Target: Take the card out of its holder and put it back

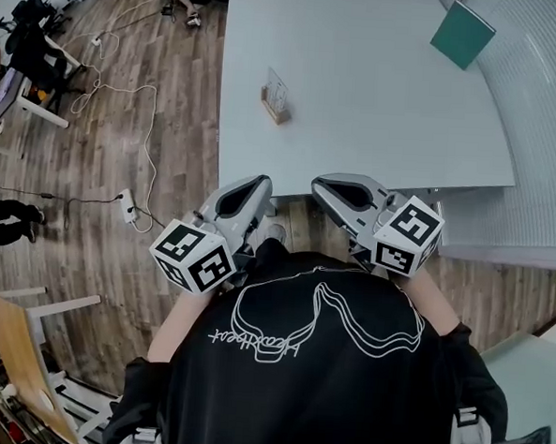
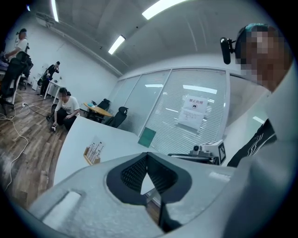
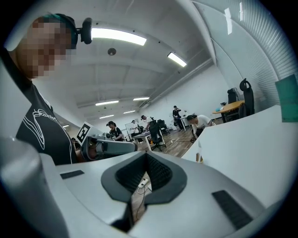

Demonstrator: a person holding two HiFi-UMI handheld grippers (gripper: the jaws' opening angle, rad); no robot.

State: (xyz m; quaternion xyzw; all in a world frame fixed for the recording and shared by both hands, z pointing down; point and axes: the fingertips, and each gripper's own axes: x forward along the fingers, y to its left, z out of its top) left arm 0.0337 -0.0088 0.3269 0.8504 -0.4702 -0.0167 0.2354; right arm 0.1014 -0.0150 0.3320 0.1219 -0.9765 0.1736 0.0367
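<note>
Grey left gripper [image 1: 258, 187] and right gripper [image 1: 329, 184]: closed, empty.
Clear card [image 1: 277, 86] stands in its wooden holder [image 1: 275, 107] at 11 o'clock; apparently untouched or already returned.

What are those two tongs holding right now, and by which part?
Nothing. The left tongs and the right tongs are both shut and empty; the card stands in its holder on the table, apart from them.

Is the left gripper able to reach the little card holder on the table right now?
Probably yes. Nothing stands between the left gripper and the card holder, just bare table. Its jaws are together, so they would need to open first.
</note>
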